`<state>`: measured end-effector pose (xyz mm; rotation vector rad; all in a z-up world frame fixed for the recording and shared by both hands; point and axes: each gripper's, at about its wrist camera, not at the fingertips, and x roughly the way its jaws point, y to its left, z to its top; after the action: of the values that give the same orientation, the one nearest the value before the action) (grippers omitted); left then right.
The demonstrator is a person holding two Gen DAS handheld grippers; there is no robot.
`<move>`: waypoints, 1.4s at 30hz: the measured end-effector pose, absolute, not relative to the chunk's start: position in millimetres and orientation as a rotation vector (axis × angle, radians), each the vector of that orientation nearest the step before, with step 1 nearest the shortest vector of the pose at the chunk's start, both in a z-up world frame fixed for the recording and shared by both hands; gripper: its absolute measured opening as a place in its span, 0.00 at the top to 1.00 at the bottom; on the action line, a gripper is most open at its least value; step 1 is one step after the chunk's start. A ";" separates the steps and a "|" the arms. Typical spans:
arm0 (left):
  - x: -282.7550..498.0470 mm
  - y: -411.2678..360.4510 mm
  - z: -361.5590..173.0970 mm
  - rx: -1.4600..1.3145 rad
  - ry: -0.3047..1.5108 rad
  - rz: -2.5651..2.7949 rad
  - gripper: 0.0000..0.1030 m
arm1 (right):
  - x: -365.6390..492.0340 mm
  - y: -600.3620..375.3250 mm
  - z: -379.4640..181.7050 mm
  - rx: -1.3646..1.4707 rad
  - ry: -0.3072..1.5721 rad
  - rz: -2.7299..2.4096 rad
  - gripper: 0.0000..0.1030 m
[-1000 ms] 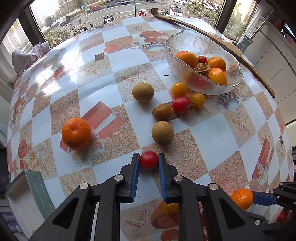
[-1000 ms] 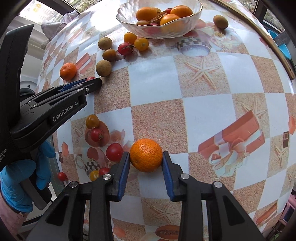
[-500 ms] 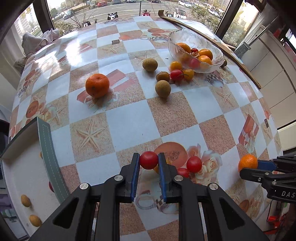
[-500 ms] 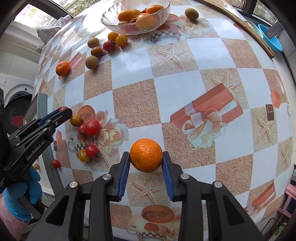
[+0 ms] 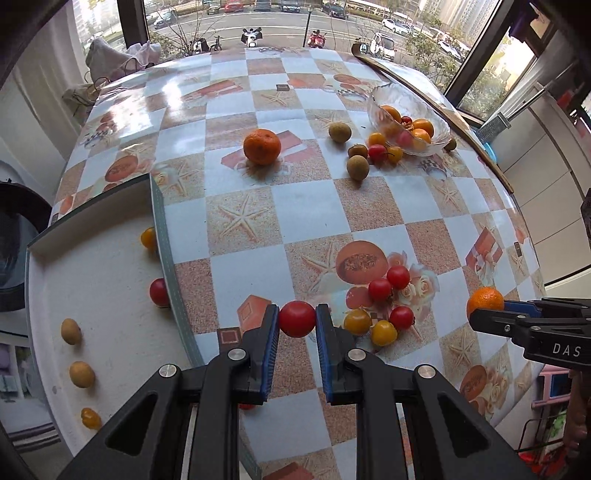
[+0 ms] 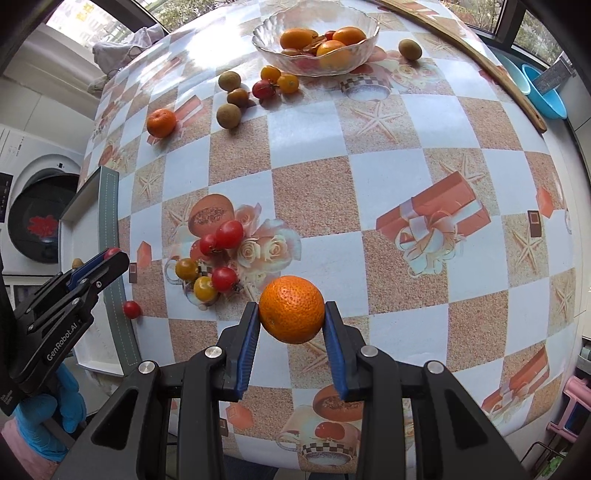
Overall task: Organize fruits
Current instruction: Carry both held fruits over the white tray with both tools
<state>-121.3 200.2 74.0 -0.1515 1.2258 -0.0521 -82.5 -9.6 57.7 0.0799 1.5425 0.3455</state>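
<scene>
Your left tool (image 5: 297, 319) pinches a red cherry tomato (image 5: 297, 318) above the desk's (image 5: 306, 206) left edge, just beside the white tray (image 5: 96, 295). Your right tool (image 6: 291, 325) is clamped on a mandarin (image 6: 291, 309), held over the desk near its front edge, beside the loose tomato cluster (image 6: 210, 258).

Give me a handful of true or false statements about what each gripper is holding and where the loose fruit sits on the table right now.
1. The left gripper holds a red cherry tomato. True.
2. The right gripper is empty. False: it is clamped on an orange mandarin.
3. The glass bowl holds orange fruit. True.
4. The white tray holds no fruit. False: it holds several small pieces.
5. Another mandarin lies loose on the table. True.
</scene>
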 end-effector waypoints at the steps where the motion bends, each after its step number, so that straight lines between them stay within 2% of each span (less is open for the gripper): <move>1: -124.5 205.1 76.0 -0.157 1.221 -0.044 0.79 | -83.1 -4.4 59.8 0.073 1.539 0.353 0.64; 23: -239.5 325.4 70.7 -0.336 1.218 0.262 0.79 | -114.3 167.7 84.7 -0.143 1.509 0.663 0.64; 33: -274.0 359.2 45.9 -0.388 1.255 0.373 0.79 | -127.5 243.3 75.2 -0.251 1.508 0.776 0.64; 42: -273.1 365.9 28.0 -0.384 1.290 0.383 0.79 | -126.1 282.6 50.6 -0.338 1.518 0.785 0.64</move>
<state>-273.1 365.9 28.0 -0.3843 1.2904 0.3829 -126.1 282.6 50.6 -0.3384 1.5177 0.7852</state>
